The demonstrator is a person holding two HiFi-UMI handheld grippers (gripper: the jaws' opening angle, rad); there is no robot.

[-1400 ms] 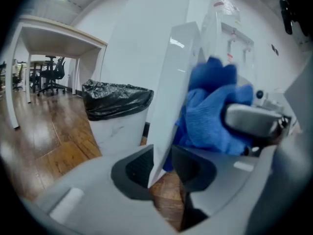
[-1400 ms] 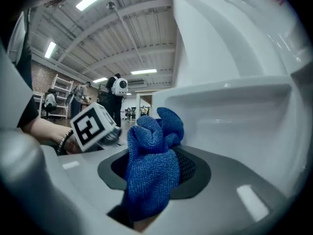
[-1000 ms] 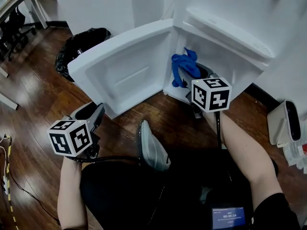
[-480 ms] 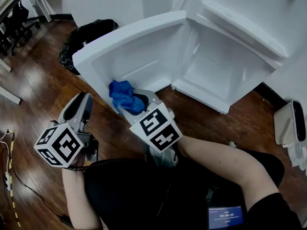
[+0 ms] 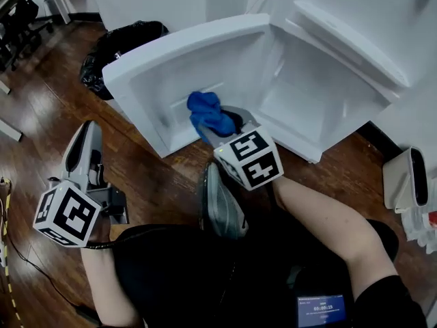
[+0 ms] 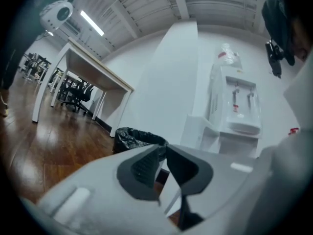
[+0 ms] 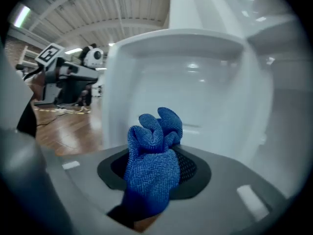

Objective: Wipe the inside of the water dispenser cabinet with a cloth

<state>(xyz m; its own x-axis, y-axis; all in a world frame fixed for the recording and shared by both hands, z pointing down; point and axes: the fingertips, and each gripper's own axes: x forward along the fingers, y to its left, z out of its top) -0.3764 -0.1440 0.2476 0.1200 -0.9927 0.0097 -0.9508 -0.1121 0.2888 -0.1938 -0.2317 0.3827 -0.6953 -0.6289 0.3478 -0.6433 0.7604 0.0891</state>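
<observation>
Right gripper view: cloth (image 7: pixel 151 165) clamped between the fingers (image 7: pixel 191 169), its bunched end poking past the fingertips.
Left gripper (image 6: pixel 165 155): jaws just closed together, nothing between.

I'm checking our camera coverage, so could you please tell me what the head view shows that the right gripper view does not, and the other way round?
Only the head view: the person's shoe and the black bin bag behind the door. Only the right gripper view: the ceiling lights and a ribbed jaw pad. Both: the blue cloth clamped in the right gripper, in front of the open door and its white inner face.
</observation>
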